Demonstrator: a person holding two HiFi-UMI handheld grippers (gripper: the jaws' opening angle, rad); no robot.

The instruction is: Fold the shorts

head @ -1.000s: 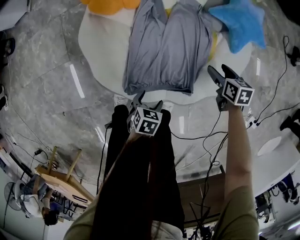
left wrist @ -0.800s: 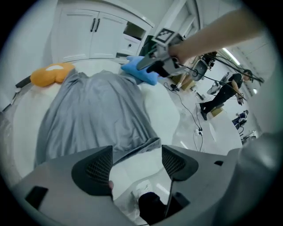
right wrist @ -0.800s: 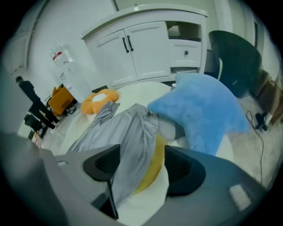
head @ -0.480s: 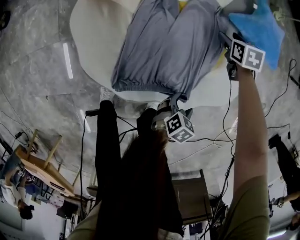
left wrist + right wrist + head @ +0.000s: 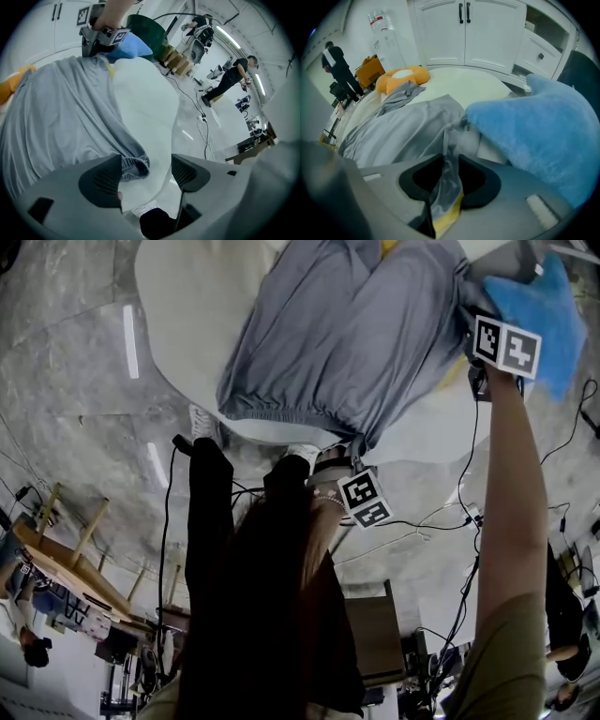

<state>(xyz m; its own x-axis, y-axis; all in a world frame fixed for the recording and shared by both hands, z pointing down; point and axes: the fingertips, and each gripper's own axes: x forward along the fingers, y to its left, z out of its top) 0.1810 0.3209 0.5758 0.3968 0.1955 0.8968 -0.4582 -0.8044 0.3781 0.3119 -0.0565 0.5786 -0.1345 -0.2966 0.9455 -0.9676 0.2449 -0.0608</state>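
Head view, with both gripper views. The grey shorts point(image 5: 347, 334) lie spread on the white table point(image 5: 178, 315). Their waistband point(image 5: 281, 413) runs along the near edge and the legs point away from the person, so the long axis runs from near to far.

Both grippers stand on the same side seam, the one at the right of the head view. The left gripper point(image 5: 146, 174) is at the near end, at the waistband corner point(image 5: 135, 165). Its jaws stand wide apart, and the gathered corner lies against the left pad only, not pinched. The right gripper point(image 5: 451, 179) is at the far end, by the leg hem and just beside the blue plush toy point(image 5: 544, 310). Its jaws have just been closing and now clamp a raised ridge of grey cloth, with something yellow showing beneath.

The left gripper is therefore the nearer to the waistband and the right the nearer to the hem.

Pose: both grippers point steeply down. The right arm is stretched forward along the right of the head view, and the left hand is held close to the body at the table's near edge.

The coming move probably turns on the left gripper closing on its corner. The seam could then be carried across the long axis toward the opposite side.
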